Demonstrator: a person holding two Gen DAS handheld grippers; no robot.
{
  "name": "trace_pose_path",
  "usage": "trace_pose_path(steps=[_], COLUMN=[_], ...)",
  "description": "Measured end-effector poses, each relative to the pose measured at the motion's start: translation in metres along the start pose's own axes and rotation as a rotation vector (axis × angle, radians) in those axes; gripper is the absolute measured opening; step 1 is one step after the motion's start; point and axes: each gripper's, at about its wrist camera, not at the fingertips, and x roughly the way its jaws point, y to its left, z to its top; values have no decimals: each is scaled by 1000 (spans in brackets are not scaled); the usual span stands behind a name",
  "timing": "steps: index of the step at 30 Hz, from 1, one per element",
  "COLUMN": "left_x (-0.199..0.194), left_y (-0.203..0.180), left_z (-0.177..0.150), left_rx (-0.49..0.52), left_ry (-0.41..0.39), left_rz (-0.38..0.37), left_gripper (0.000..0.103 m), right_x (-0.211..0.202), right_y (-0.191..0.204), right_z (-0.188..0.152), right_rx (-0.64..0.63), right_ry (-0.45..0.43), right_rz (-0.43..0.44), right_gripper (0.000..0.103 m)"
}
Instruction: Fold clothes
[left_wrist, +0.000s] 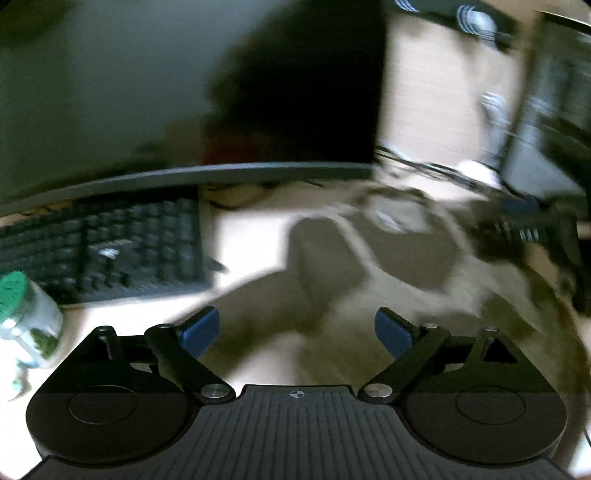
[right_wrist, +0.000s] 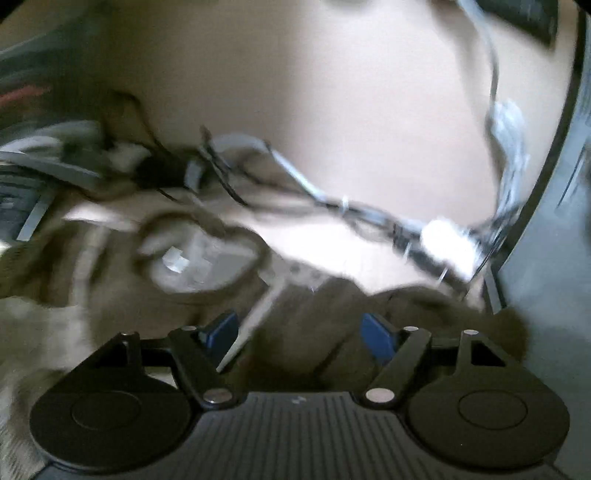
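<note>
An olive-brown garment with pale seams (left_wrist: 369, 258) lies crumpled on a light desk, its neck opening and label facing up. Both views are blurred by motion. My left gripper (left_wrist: 296, 330) is open, its blue pads spread above the garment's near edge, holding nothing. In the right wrist view the same garment (right_wrist: 306, 325) fills the lower middle. My right gripper (right_wrist: 299, 332) is open above the cloth, with fabric lying between and below the pads; the blur hides whether they touch it.
A black keyboard (left_wrist: 110, 251) and a monitor's lower edge (left_wrist: 221, 173) lie left of the garment. A clear jar with a green lid (left_wrist: 22, 317) stands at the near left. Tangled cables (right_wrist: 332, 199) and a white plug (right_wrist: 447, 236) lie behind the garment.
</note>
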Motion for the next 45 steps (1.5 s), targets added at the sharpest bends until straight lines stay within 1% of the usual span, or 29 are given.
trace_pose_path(steps=[2, 4, 7, 9, 12, 14, 16, 18, 19, 20, 22, 23, 24, 27, 29, 30, 32, 35, 37, 38, 39, 44, 45], left_x=[-9, -14, -13, -14, -25, -32, -33, -37, -40, -44, -50, -52, -53, -49, -39, -34, -24, -17, -16, -15, -19, -44, -50], left_y=[-10, -19, -32, -41, -54, -62, -76, -90, -96, -102, -114, -118, -121, -123, -122, -119, -114, -103, -90, -83, -75, -34, -29], left_z=[-14, -27, -44, -54, -62, -66, -67, -68, -69, -70, -76, -79, -84, -101, -108, -108, -107, -91, -76, -68, -63, -46, -47], left_rx=[43, 81, 125, 155, 179, 182, 183, 176, 177, 185, 209, 222, 236, 292, 322, 336, 365, 384, 365, 354, 329, 175, 154], left_ry=[11, 26, 62, 84, 81, 74, 77, 85, 89, 92, 94, 103, 115, 171, 199, 200, 187, 123, 71, 45, 34, 21, 29], left_rz=[-84, -158, -240, -284, -322, -345, -330, -324, -327, -322, -299, -276, -246, -155, -82, -42, 39, 156, 229, 266, 267, 186, 134], left_gripper=[96, 97, 97, 97, 97, 98, 98, 98, 98, 98, 98, 98, 98, 98, 98, 98, 98, 98, 98, 98, 98, 98, 98], right_x=[-46, -89, -141, -170, -200, -202, -196, -186, -182, -177, -169, -165, -160, -149, -146, -144, -142, -147, -148, -149, -149, -156, -158], right_y=[6, 17, 37, 50, 62, 73, 85, 99, 103, 100, 94, 91, 88, 78, 76, 77, 81, 90, 93, 95, 96, 97, 95], right_z=[-11, -32, -74, -101, -134, -150, -162, -165, -162, -155, -141, -134, -128, -109, -105, -104, -106, -111, -113, -114, -115, -134, -141], right_rx=[-56, -139, -255, -243, -156, -148, -170, -222, -227, -203, -155, -131, -107, -43, -50, -59, -74, -106, -117, -118, -118, -164, -179], right_ry=[-26, -20, 52, 102, 161, 182, 188, 167, 149, 130, 93, 74, 55, 1, -14, -12, 0, 5, 12, 18, 31, 119, 136], right_rz=[-3, -24, -111, -125, -83, -49, -9, 38, 46, 40, 29, 23, 18, 5, 18, 32, 64, 99, 109, 113, 117, 130, 113], right_gripper=[80, 82, 82, 82, 82, 82, 82, 82, 82, 81, 74, 69, 67, 67, 67, 67, 67, 67, 69, 73, 76, 80, 80])
